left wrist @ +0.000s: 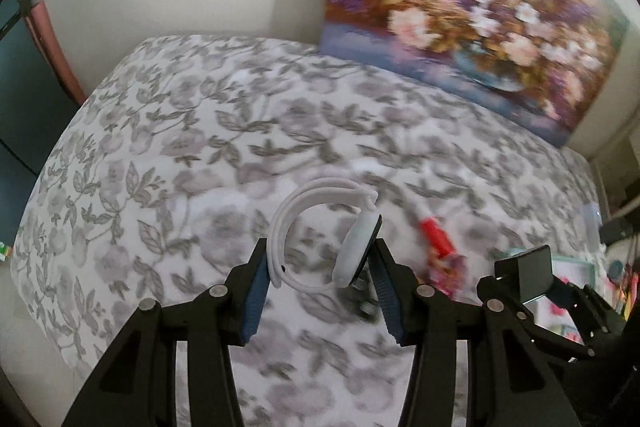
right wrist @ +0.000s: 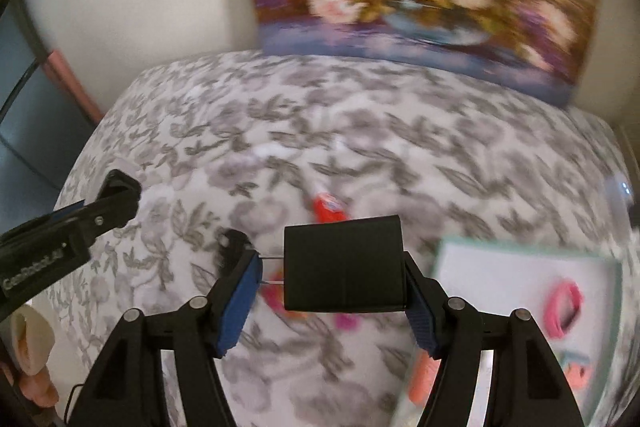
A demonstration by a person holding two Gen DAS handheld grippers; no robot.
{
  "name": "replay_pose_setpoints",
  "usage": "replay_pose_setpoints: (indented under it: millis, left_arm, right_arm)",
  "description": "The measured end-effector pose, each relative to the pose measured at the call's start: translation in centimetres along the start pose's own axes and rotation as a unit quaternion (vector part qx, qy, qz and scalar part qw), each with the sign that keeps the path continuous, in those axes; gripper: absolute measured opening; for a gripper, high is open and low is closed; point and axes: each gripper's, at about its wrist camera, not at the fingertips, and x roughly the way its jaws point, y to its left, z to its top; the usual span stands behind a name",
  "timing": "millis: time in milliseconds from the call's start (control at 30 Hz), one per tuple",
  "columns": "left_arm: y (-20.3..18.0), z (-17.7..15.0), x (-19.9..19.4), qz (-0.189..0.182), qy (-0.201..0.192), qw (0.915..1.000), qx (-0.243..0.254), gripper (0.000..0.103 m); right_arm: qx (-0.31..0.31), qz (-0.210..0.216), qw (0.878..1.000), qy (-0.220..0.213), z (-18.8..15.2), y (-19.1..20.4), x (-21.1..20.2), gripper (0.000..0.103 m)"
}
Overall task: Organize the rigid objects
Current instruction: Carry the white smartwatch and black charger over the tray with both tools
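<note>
White silicone: the smartwatch (left wrist: 324, 239) sits pinched between the pads of the left gripper (left wrist: 320, 283), band looped upright, face edge-on against the right pad, above the floral bedcover (left wrist: 180, 147). To its right, the right gripper (right wrist: 332, 291) clamps a black binder clip (right wrist: 344, 263), long axis spanning the jaws. The pale tray (right wrist: 520, 267) lies rightward, probably nearer this hand.

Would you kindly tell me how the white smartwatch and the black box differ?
The white smartwatch is a curved, looped strap in the left tongs; the black box is a flat-sided block in the right tongs. Both are gripped above the floral cloth.
</note>
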Motion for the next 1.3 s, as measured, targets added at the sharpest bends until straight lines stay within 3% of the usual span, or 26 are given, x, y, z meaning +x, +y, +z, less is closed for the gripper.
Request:
replay_pose_setpoints:
  millis: [367,800,1033,1300]
  left_arm:
    - [-7.8,-3.4,-1.7,-0.037,0.005,0.9983,0.044,0.051]
    - [-16.5,-5.2,-0.3,-0.056,0.026,0.9939,0.092,0.051]
    - [-20.7,-7.1,1.3,-0.065,0.041,0.9885,0.13,0.051]
    - [-25.4,-9.2,1.3,-0.069,0.035,0.9785,0.191,0.051]
  right_arm:
    - [0.108,-0.069,0.992,-0.015,-4.6,-9.0,-3.4,0.07]
    - [0.18,-0.106,0.978,0.002,-6.0,-17.9,-3.2,0.07]
    - [0.232,-0.14,0.962,0.012,-8.0,-23.6,-3.3,0.07]
    - [0.263,-0.153,0.952,0.02,-9.6,-27.0,-3.4,0.07]
